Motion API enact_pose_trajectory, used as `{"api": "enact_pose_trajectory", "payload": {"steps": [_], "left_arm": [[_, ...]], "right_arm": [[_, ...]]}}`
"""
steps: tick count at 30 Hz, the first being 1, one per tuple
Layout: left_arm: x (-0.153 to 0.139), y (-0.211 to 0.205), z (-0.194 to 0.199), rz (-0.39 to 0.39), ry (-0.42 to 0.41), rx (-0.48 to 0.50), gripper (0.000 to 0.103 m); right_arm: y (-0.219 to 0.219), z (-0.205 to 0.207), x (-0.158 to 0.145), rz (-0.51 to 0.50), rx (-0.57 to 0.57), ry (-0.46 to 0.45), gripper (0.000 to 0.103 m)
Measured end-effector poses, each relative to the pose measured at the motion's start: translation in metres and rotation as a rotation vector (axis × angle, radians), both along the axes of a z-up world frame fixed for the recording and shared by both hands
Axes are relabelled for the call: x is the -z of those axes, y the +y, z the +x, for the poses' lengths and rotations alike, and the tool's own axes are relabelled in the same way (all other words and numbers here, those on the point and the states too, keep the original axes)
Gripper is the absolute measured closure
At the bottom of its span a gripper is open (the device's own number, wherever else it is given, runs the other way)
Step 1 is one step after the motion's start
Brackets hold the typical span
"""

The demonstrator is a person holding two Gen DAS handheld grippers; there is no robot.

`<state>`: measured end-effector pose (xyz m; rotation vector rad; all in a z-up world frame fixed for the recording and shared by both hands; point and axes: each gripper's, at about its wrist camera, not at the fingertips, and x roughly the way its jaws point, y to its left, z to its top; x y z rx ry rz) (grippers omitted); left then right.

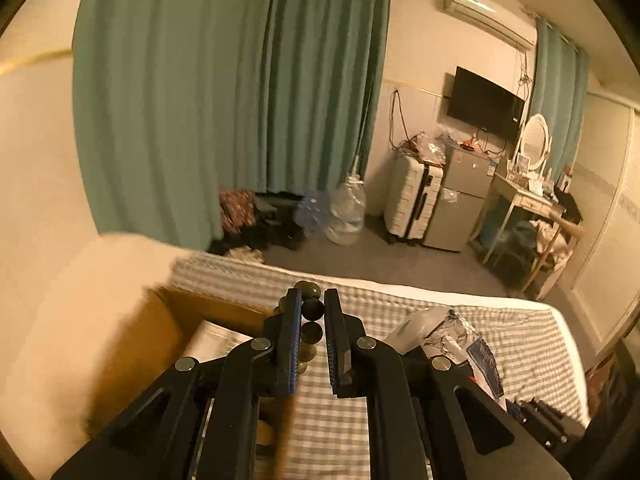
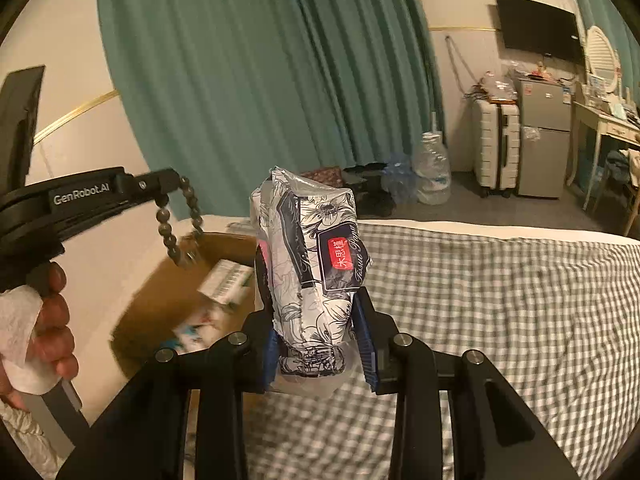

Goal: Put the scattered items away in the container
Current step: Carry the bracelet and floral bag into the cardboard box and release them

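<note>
The bead bracelet (image 1: 311, 322) hangs clamped between the pads of the left hand-held gripper (image 1: 313, 312), its dark round beads strung in a column in the narrow gap. In the right wrist view the same bracelet (image 2: 176, 224) dangles as a loop from the tip of that gripper (image 2: 160, 184), at about 9 o'clock, directly above the open cardboard box (image 2: 160, 280). The person's left hand (image 2: 44, 320), one finger wrapped in white tissue, grips the handle at 8 o'clock.

The tissue pack (image 2: 316, 276), white with dark floral print and a red label, stands upright in the right hand-held gripper (image 2: 320, 344), whose fingers are closed on its lower part at centre frame. From the left wrist view the pack (image 1: 448, 336) shows at 4 o'clock, just beside the left gripper's right finger.

The box sits at the edge of the bed (image 2: 500, 300), at 8 o'clock of the pack, and holds a white carton (image 2: 226, 280) with printed stripes and another blurred packet (image 2: 196, 328). The bed carries a grey-and-white checked sheet.

Beyond the bed, teal curtains (image 2: 260, 80) fill 12 o'clock; a large water jug (image 2: 432, 172), a white suitcase (image 2: 496, 144) and a small grey fridge (image 2: 544, 140) stand on the floor toward 2 o'clock, with a wall-mounted television (image 2: 540, 28) above.
</note>
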<state>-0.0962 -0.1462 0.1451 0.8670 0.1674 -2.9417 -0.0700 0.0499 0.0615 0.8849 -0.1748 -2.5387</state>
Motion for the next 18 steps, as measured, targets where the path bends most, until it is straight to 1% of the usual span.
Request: {"api": "enact_pose_trajectory", "payload": {"steps": [2,4,5,7,9,11,13,14,15,16,17,18], "left_arm": [[-0.006,-0.021,0.007,-0.024,0.004,-0.003,0.093],[-0.007,-0.046,0.019,-0.006,0.015,-0.015,0.093],[-0.004,-0.057,0.023,0.000,0.003,-0.016,0.093],[0.005,-0.078,0.028,-0.004,-0.020,-0.045,0.093],[0.022,-0.095,0.029,0.003,-0.052,-0.061,0.093],[0.039,-0.107,0.027,0.014,-0.098,-0.056,0.093],[0.056,-0.116,0.025,0.014,-0.136,-0.059,0.092],[0.064,-0.121,0.023,0.011,-0.158,-0.053,0.090],[0.069,-0.124,0.022,0.003,-0.180,-0.046,0.086],[0.075,-0.127,0.019,-0.021,-0.214,-0.033,0.067],[0.080,-0.129,0.018,-0.050,-0.239,-0.034,0.029],[0.084,-0.131,0.018,-0.085,-0.255,-0.048,0.012]], "right_arm": [[-0.030,0.002,-0.006,-0.012,-0.032,-0.011,0.071],[-0.061,0.003,-0.005,-0.023,-0.063,-0.036,0.071],[-0.078,0.000,-0.002,-0.014,-0.074,-0.055,0.071],[-0.105,-0.002,0.011,0.016,-0.080,-0.086,0.071],[-0.126,-0.007,0.024,0.043,-0.083,-0.123,0.071],[-0.146,-0.012,0.040,0.065,-0.101,-0.162,0.071],[-0.160,-0.008,0.052,0.083,-0.110,-0.185,0.065],[-0.166,-0.008,0.056,0.096,-0.113,-0.191,0.058],[-0.167,-0.009,0.060,0.113,-0.114,-0.191,0.033],[-0.168,-0.008,0.062,0.153,-0.093,-0.183,0.022],[-0.166,-0.005,0.061,0.210,-0.050,-0.159,0.007],[-0.166,0.001,0.058,0.249,-0.018,-0.129,0.007]]}}
